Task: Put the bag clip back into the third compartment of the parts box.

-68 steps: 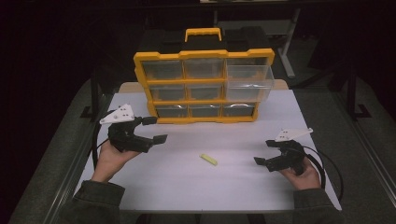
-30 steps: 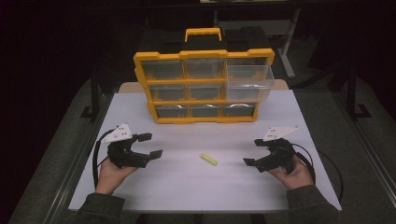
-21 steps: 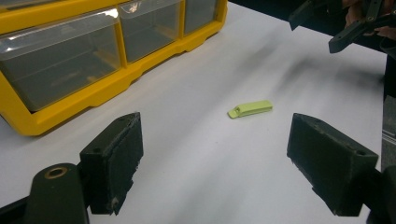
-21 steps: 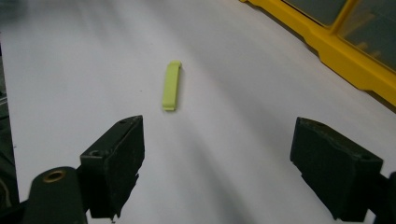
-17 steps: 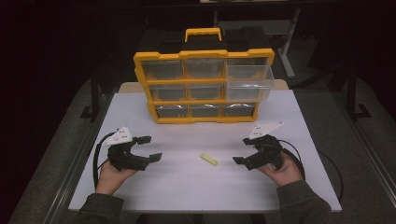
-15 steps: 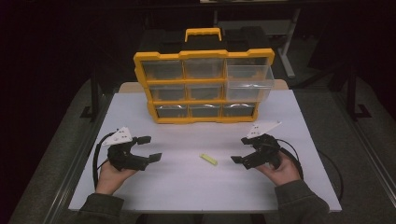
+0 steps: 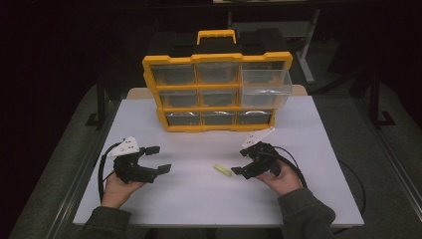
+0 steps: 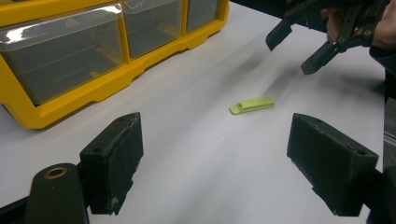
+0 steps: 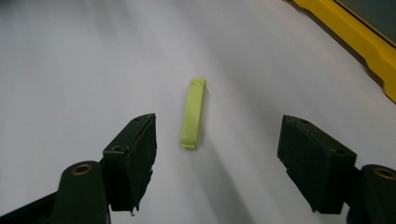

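A small yellow-green strip (image 7: 222,170) (image 8: 252,105) (image 9: 193,112) lies flat on the white table (image 7: 199,209). My right gripper (image 7: 241,162) (image 9: 215,156) is just to its right, open, with its jaws having just been closing a little; the strip lies just ahead of the jaws, nothing between the pads. My left gripper (image 7: 158,159) (image 8: 219,172) rests open at the left of the table, apart from the strip. The right gripper (image 8: 308,44) also appears far off in the left gripper view.
A yellow drawer organizer (image 7: 219,92) with clear drawers stands at the back of the table; its upper right drawer (image 7: 266,82) is pulled out. Its yellow base edge (image 9: 359,37) runs along the right gripper view's upper right. Cables trail behind both grippers.
My right gripper has slid left across the table until its jaws are next to the strip. The left gripper has stayed in place.
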### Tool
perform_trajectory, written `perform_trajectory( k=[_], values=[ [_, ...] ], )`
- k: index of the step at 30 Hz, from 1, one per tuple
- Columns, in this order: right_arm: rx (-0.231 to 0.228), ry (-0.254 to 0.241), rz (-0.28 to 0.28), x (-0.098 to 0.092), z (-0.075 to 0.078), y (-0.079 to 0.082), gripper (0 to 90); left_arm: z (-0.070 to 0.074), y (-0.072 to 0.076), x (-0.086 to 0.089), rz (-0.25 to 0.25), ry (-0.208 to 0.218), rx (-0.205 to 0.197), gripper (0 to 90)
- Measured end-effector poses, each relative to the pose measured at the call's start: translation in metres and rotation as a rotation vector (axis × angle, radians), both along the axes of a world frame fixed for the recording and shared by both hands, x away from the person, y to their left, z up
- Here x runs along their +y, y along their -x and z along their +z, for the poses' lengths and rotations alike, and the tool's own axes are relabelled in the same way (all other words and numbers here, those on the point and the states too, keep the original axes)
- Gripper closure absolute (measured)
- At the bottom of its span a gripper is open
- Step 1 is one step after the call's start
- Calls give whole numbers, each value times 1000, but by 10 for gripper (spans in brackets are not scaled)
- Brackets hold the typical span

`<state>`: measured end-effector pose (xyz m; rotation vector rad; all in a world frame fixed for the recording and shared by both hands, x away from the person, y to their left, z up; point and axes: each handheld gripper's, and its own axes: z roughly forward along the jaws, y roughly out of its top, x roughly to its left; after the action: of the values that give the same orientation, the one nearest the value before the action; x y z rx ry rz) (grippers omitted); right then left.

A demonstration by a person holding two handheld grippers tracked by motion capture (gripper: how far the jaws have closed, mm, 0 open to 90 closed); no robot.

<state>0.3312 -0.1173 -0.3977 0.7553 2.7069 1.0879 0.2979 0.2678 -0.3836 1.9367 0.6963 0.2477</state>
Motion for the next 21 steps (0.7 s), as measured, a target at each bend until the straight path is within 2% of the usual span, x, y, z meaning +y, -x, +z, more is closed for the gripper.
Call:
perform_trajectory(
  k=[3, 7, 11, 12, 15, 17, 21],
  values=[
    [17, 4, 8, 11, 0, -1, 297, 0, 0, 1, -2, 1, 0, 183],
    [17, 26, 27, 22, -1, -6, 315, 1, 0, 2, 1, 11, -1, 183],
    [36, 19, 33, 28, -3, -10, 363, 0, 1, 2, 2, 11, 0, 183],
    [25, 24, 34, 29, -4, -12, 376, 0, 0, 2, 0, 10, -1, 183],
    [35, 24, 28, 32, -8, -14, 417, -1, 0, 1, -4, -1, -4, 183],
    [53, 20, 29, 35, -11, -15, 434, -2, 1, -1, 0, 5, -1, 183],
    [74, 34, 32, 42, -19, -15, 465, -3, 1, -2, -4, -22, -6, 183]
  ],
)
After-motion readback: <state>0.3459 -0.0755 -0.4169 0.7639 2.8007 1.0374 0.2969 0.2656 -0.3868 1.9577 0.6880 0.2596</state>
